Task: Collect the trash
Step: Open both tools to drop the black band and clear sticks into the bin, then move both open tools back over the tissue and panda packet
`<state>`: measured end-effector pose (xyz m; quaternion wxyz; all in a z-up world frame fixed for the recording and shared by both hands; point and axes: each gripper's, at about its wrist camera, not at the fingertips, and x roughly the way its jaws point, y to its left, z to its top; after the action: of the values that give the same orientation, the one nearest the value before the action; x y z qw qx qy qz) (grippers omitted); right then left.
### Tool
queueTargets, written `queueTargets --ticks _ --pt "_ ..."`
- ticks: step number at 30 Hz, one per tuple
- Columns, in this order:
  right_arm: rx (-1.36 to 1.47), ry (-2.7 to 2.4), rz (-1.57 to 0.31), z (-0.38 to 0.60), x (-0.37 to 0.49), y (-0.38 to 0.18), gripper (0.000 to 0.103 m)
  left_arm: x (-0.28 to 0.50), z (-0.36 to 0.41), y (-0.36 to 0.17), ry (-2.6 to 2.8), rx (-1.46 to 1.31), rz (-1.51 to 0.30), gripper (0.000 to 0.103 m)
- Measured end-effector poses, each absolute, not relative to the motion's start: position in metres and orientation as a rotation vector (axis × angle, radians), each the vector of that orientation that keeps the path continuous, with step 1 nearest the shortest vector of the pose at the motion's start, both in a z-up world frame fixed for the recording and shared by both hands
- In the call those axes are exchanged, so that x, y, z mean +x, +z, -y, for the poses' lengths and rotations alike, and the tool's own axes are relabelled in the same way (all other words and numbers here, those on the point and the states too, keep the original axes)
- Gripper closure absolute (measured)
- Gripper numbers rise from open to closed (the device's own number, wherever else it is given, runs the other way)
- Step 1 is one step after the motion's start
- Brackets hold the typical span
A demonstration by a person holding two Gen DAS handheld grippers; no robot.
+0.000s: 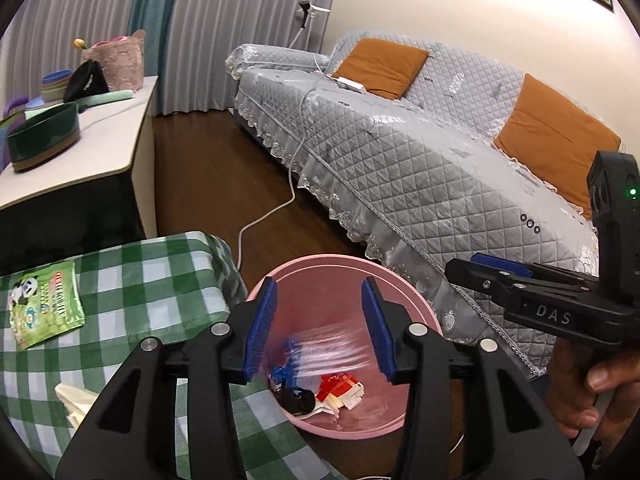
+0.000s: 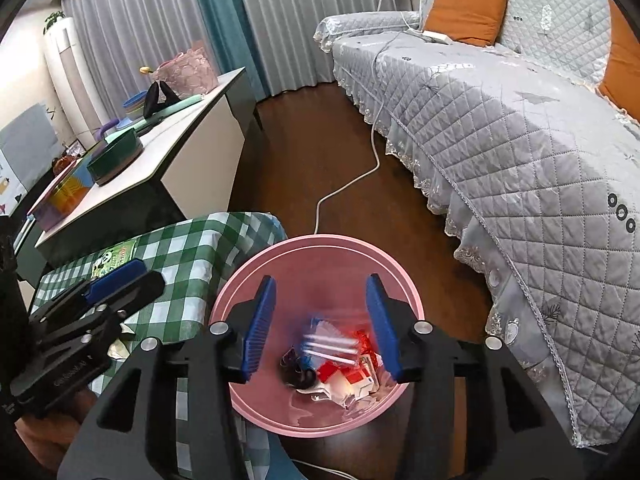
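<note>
A pink bin (image 1: pixel 420 288) is seen low in the middle of both views, standing on a dark wooden floor (image 1: pixel 208 168). Trash (image 1: pixel 340 390) lies at its bottom: red-and-white packaging, a dark object and pale scraps. Above that heap a blurred wrapper (image 2: pixel 330 346) with blue and white streaks is caught in the air inside the bin, touched by neither tool.

The left tongs (image 1: pixel 320 330) are held spread over the bin's mouth, with nothing between the blue pads. The right tongs (image 2: pixel 322 328) are likewise spread and empty above the bin. In the left wrist view the right tool is seen at the right edge, gripped by a hand (image 1: pixel 596 396).

Just beside the bin, at the lower left of the frames, a desk covered in a green checked cloth (image 1: pixel 168 280) is found. On it lie a green packet with a panda (image 1: pixel 44 308) and, nearer the lower edge, a crumpled pale tissue (image 1: pixel 76 400).

Behind it, at the upper left, a white cabinet (image 1: pixel 100 148) carries a dark green bowl (image 1: pixel 44 136), stacked coloured bowls and a pink lace basket (image 1: pixel 116 64). A sofa under a grey quilted cover (image 1: pixel 420 152) fills the right side, with orange cushions (image 1: pixel 384 66) against its back. A white cable (image 1: pixel 288 184) runs from the sofa down across the floor. Grey and teal curtains (image 1: pixel 200 24) close the far wall
</note>
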<state>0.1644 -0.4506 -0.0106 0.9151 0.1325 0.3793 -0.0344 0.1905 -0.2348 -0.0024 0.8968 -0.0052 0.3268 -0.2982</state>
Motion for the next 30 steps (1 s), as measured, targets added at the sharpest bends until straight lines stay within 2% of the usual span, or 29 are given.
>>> queueTargets --ticks 7,16,24,30 --pt "0.268 -0.056 -0.746 0.434 0.164 0.0 0.055 0.18 0.21 0.003 -0.576 -0.021 -0.669 0.059" --pt "0.254 0.039 -0.701 0.381 0.163 0.017 0.055 0.166 0.139 0.023 -0.462 -0.051 -0.637 0.06" --pt "0.223 0.147 -0.702 0.322 0.17 0.014 0.056 0.157 0.044 0.036 -0.295 -0.097 -0.599 0.068" --pt "0.152 0.235 -0.743 0.27 0.18 -0.006 0.056 0.154 -0.024 0.022 -0.156 -0.189 -0.612 0.078"
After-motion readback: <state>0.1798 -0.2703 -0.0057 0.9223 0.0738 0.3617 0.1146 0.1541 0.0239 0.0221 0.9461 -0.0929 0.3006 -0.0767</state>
